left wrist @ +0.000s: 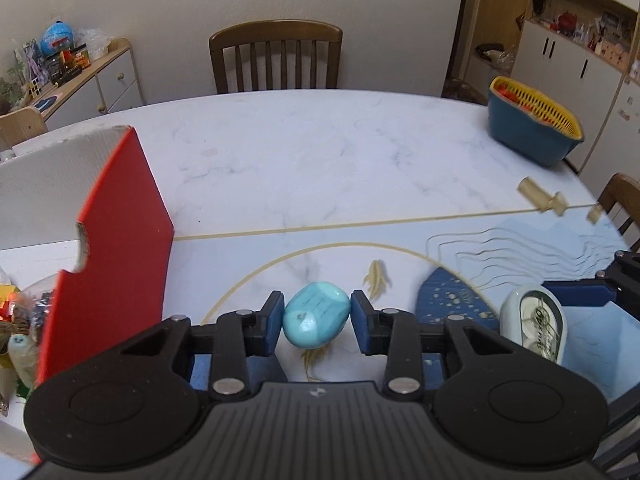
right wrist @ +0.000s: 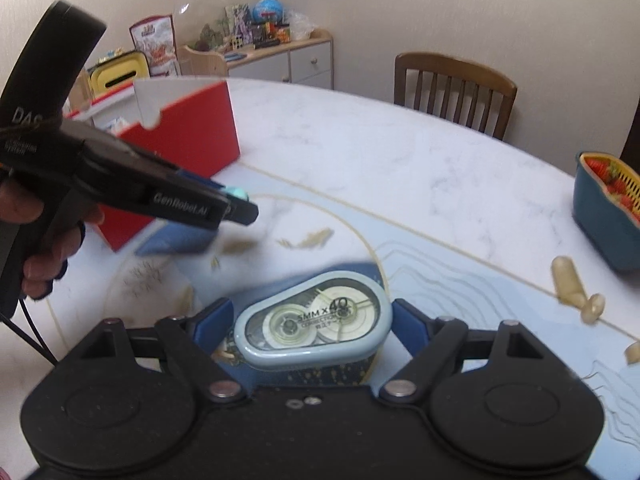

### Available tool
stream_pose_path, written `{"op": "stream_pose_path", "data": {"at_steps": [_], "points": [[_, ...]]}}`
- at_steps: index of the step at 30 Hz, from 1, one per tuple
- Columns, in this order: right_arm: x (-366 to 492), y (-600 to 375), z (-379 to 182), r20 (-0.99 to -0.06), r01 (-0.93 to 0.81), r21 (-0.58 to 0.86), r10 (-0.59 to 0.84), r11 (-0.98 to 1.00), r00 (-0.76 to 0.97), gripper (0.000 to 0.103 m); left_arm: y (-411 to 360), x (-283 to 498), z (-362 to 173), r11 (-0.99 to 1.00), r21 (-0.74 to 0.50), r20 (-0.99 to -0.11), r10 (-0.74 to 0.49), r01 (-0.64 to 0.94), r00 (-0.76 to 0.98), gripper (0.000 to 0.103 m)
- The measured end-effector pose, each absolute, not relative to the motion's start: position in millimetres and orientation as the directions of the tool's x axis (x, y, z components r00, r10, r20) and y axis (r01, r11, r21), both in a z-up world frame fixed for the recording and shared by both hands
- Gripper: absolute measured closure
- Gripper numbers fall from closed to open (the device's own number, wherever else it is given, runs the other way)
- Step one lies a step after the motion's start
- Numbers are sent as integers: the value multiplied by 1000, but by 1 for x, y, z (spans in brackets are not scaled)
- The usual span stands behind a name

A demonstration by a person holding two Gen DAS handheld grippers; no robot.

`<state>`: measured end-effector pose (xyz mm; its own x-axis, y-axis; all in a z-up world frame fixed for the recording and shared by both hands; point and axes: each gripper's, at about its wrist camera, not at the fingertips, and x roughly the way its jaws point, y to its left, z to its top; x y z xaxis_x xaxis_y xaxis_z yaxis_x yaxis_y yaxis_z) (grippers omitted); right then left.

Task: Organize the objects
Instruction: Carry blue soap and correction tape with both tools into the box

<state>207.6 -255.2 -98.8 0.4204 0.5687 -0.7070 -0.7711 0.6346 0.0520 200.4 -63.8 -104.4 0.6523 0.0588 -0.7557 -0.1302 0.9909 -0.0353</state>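
Turquoise stone [left wrist: 316,314], clamped in the left gripper [left wrist: 317,322] above the table [left wrist: 320,148], is mostly hidden in the right view. Rightward, the right gripper [right wrist: 312,330] clamps a correction tape [right wrist: 312,326] reading "5MM x 40"; smaller print is illegible.

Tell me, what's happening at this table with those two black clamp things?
A person is tidying small items with a hand-held gripper in each hand. The left gripper is shut on a turquoise stone; the right gripper holds a correction tape dispenser across its length. Both are above the marble table, beside a red box.
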Motion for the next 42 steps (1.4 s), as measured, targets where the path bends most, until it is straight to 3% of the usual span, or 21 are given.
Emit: {"op": "stream_pose_path", "data": {"at_steps": [11,24,42], "points": [[196,-243,-42,-650,-710,109,590,696,479,19,-31,164,-51,985,-88,-705,41,-145,708,68],[160,-173,5,-595,-736,71,621,673,510,19,39,119,0,981,-100,-659,60,-167,750,68],[137,-55,13,-581,-772,45,645,634,496,19,164,89,19,974,-68,-648,121,-216,752,68]]}}
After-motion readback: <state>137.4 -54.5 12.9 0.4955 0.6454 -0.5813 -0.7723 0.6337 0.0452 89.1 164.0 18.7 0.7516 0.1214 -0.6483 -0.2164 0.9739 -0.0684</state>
